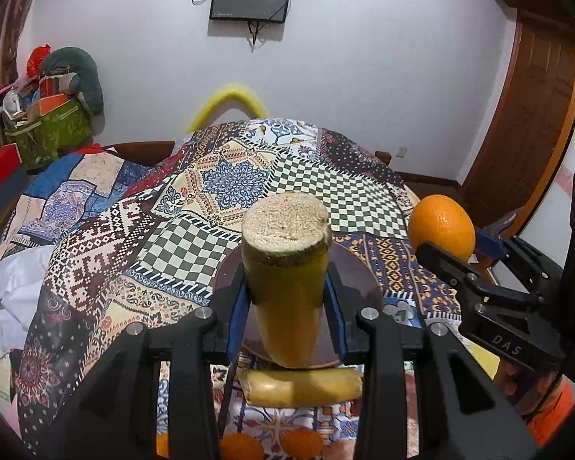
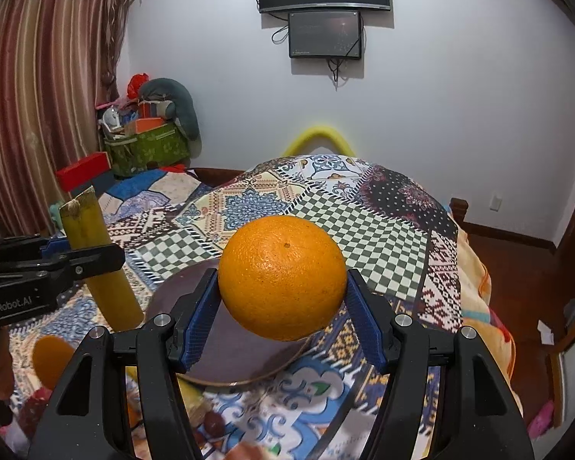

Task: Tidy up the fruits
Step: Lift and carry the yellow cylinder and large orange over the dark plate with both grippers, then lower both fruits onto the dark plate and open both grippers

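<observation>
Left gripper clamps the sugarcane piece, held in the air over the brown plate. Right gripper pinches the orange, also over that plate on the patchwork cloth

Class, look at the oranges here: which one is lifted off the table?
The big orange clamped in the right gripper; the others lie on the tablecloth.
</observation>
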A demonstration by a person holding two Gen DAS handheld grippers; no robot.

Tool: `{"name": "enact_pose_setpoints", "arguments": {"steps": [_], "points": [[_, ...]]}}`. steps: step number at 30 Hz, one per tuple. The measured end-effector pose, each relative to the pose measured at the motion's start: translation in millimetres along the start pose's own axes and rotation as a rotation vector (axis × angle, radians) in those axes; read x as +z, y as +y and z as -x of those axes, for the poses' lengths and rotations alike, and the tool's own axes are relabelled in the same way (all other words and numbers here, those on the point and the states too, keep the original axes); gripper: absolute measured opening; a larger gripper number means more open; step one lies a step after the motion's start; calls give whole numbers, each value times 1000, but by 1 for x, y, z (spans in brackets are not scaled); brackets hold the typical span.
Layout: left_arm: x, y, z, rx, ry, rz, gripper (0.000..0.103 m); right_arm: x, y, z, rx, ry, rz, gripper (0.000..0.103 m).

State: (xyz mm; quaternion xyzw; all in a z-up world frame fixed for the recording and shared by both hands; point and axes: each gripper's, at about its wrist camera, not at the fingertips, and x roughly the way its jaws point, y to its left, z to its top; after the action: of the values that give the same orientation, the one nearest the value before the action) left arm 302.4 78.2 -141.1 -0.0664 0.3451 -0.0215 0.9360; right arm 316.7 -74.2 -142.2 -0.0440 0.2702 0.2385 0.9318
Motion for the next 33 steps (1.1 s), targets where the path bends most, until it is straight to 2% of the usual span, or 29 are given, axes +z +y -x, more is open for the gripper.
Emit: {"name": "enact_pose_setpoints", "arguments": {"steps": [11, 26, 30, 33], "points": [[6, 11, -36, -2, 94, 13, 36, -3, 3, -36, 14, 65, 56, 61], [8, 20, -84, -29, 267, 33, 36, -10, -2, -90, 75, 252, 89, 62], [10, 22, -92, -31, 283, 56, 36, -13, -1, -101, 94, 300, 94, 62], [14, 21, -89, -43, 261, 59, 36, -17, 0, -107, 95, 324, 103, 62]]}}
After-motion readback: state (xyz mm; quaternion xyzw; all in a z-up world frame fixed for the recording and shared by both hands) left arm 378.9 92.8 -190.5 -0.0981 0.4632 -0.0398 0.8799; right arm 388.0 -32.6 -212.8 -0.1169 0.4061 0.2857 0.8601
